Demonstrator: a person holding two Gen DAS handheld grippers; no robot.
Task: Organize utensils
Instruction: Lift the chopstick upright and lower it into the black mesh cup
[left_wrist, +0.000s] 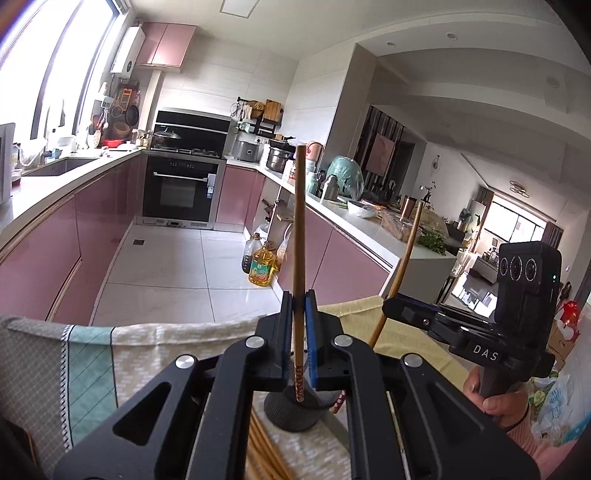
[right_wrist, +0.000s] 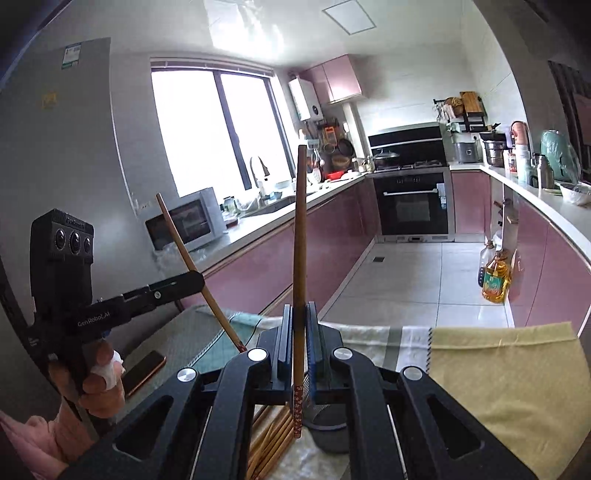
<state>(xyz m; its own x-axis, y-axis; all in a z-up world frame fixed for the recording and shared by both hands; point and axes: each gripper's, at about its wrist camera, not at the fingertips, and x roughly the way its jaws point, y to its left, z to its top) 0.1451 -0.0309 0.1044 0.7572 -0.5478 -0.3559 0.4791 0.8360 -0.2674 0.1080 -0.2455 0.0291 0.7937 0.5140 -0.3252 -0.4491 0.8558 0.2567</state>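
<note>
My left gripper (left_wrist: 298, 310) is shut on a wooden chopstick (left_wrist: 300, 229) that stands upright, its patterned lower end above a dark round holder (left_wrist: 291, 411). My right gripper (right_wrist: 298, 317) is shut on a second upright chopstick (right_wrist: 300, 240), its patterned end over the holder (right_wrist: 330, 437). Each gripper shows in the other's view: the right one (left_wrist: 391, 306) with its slanted chopstick (left_wrist: 404, 258), the left one (right_wrist: 192, 280) with its chopstick (right_wrist: 192, 266). Several loose chopsticks (left_wrist: 264, 450) lie beside the holder; they also show in the right wrist view (right_wrist: 271, 439).
The table carries a checked cloth (left_wrist: 155, 354) and a yellow cloth (right_wrist: 509, 376). A phone (right_wrist: 144, 371) lies at the table's left. Pink kitchen cabinets (left_wrist: 55, 251), an oven (left_wrist: 181, 188) and oil bottles (left_wrist: 262, 266) on the tiled floor lie beyond.
</note>
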